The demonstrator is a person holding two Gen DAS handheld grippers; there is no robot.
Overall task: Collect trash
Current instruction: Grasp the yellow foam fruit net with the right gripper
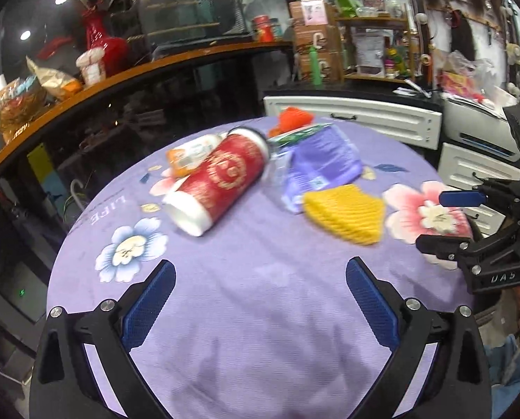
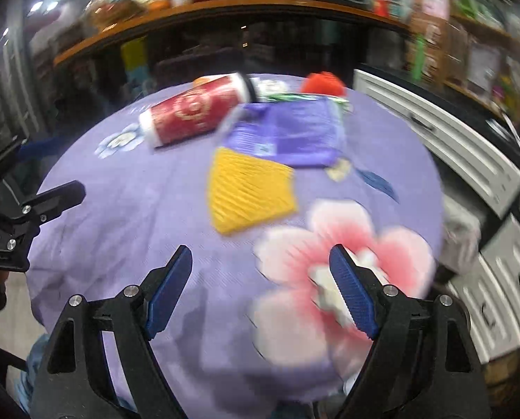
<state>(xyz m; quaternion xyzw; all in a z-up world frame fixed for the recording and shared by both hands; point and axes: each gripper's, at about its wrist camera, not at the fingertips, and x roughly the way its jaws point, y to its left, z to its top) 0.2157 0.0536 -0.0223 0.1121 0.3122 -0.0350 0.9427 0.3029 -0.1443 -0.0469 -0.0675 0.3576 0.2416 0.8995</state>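
Trash is grouped at twelve o'clock on the round table (image 1: 260,314): red cup (image 1: 221,178) toppled, purple packet (image 1: 323,160) at its three o'clock, yellow wrapper (image 1: 344,216) nearer. Left gripper (image 1: 260,300) and right gripper (image 2: 260,289) are held open, empty. Approach step is judged underway; a reach and closure are required.

Red vase (image 1: 101,40) on wooden shelf (image 1: 127,73); white drawers (image 1: 358,118).

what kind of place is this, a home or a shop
Probably a small shop or salon, not a plain home: a long glass-fronted counter with an orange top, cluttered shelves of boxed goods, and a round table under a purple floral cloth.
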